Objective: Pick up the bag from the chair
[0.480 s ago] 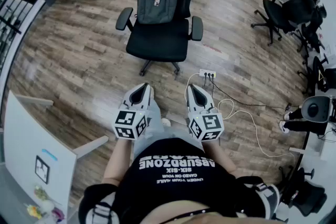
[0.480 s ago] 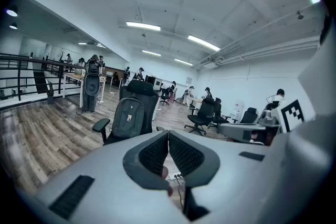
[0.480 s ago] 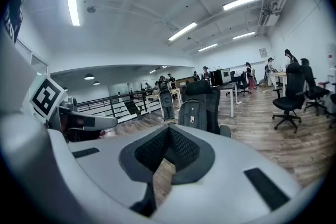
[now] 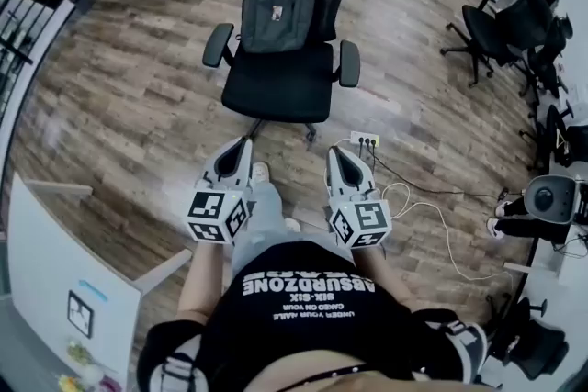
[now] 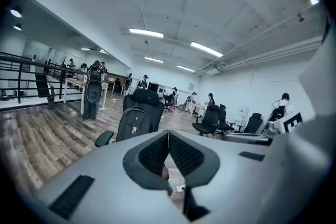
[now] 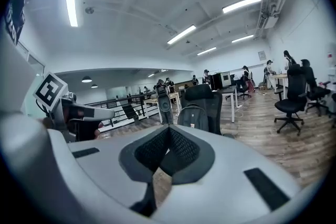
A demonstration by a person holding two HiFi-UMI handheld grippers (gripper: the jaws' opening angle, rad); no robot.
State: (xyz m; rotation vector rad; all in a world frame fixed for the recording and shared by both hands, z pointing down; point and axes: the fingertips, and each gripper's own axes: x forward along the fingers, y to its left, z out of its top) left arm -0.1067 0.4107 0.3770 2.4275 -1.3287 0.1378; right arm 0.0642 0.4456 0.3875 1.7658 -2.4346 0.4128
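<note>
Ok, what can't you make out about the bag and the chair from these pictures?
- Back and straps of the bag: head view, they face the backrest of the chair, so the bag itself hides them.
- The label patch on the bag: too small to read in every view.
- Chair seat and base: covered by the left claw in the left gripper view and by the right claw in the right gripper view.
- Chair wheels: head view, mostly under the seat.
</note>
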